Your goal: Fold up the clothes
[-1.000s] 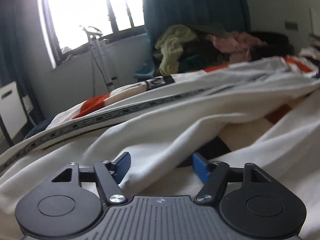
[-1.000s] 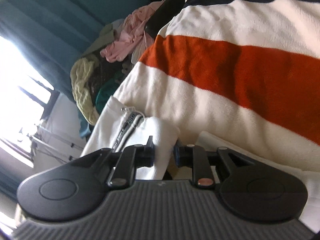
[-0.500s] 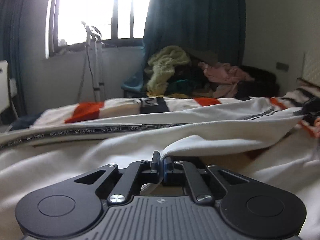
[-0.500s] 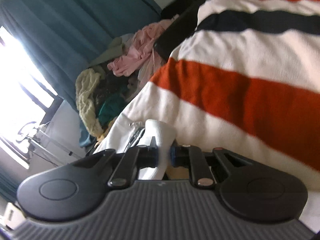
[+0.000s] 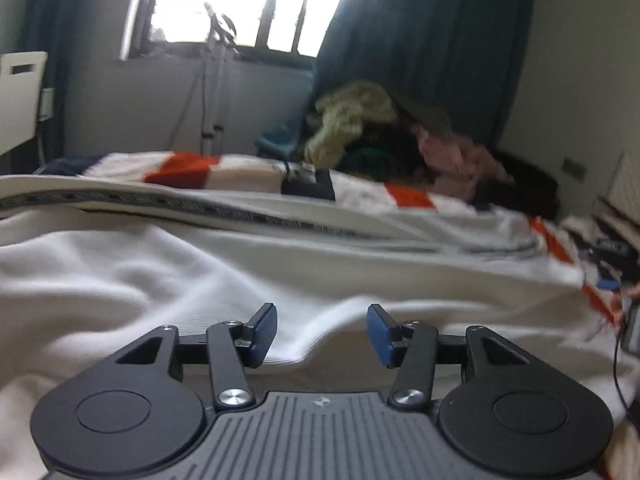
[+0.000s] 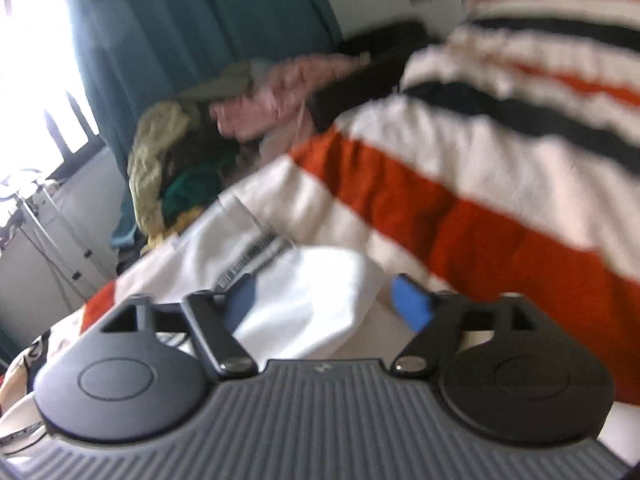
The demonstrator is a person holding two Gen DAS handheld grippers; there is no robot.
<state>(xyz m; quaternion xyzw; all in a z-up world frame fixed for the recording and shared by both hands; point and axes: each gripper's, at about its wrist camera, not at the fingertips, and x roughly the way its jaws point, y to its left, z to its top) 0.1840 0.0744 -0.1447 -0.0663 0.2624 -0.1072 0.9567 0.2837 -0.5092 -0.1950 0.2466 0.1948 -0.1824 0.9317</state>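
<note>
The white garment [image 5: 168,264] lies spread on the striped blanket [image 6: 460,208], directly under and ahead of both my tongs. A folded edge of it sits between the blue pads of my left gripper [image 5: 322,334], but the pads do not touch it; the jaws are opening. My right gripper [image 6: 324,300] is rolled to one side and its jaws are opening too, with a white fold between them, released. Beyond the tongs I see a pile of clothes [image 5: 384,136] before the teal curtain [image 5: 420,48].
</note>
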